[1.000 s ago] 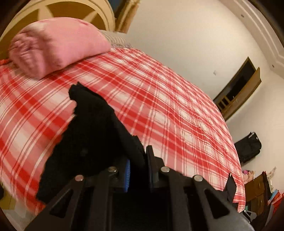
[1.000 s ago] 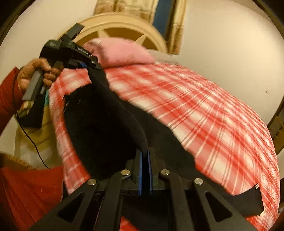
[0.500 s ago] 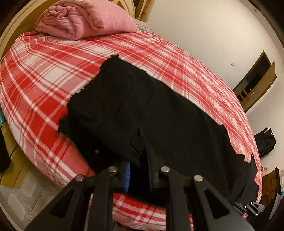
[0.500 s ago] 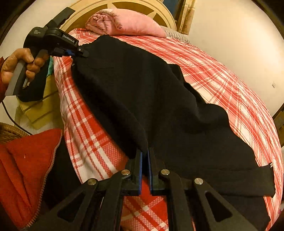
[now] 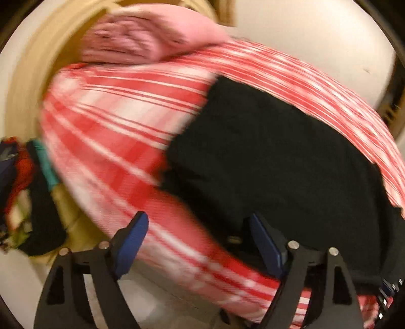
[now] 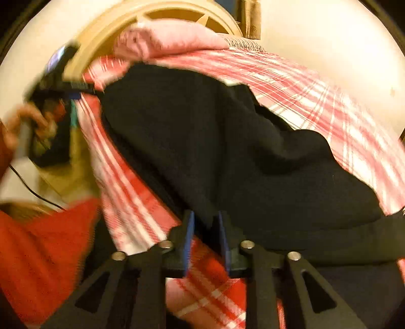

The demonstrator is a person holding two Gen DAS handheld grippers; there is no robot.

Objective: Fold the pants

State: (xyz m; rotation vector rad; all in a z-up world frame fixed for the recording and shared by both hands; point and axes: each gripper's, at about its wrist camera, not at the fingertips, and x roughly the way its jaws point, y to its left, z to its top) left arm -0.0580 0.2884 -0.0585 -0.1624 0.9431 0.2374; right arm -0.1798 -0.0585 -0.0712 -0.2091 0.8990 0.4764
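The black pants (image 5: 265, 164) lie spread across the red plaid bed (image 5: 114, 121), near its front edge. My left gripper (image 5: 200, 240) is opening wide; only plaid sheet shows between its blue pads (image 5: 131, 243), and the pants' edge lies by the right finger. In the right wrist view the same pants (image 6: 202, 141) stretch from the left gripper (image 6: 63, 83), held by a hand (image 6: 25, 126), down to my right gripper (image 6: 205, 238). Its jaws are opening, the pants' hem lies loose at the fingertips, and the pads do not press on it. Both views are blurred.
A folded pink blanket (image 5: 152, 33) rests at the head of the bed against a cream headboard (image 6: 177, 12). A pile of clothes (image 5: 25, 189) sits beside the bed on the left. A red garment (image 6: 38, 253) fills the lower left of the right wrist view.
Both grippers were shut on the pants and have let go. The pants, lifted a second ago, now lie flat on the bed. Both grippers have sunk toward the bed edge.
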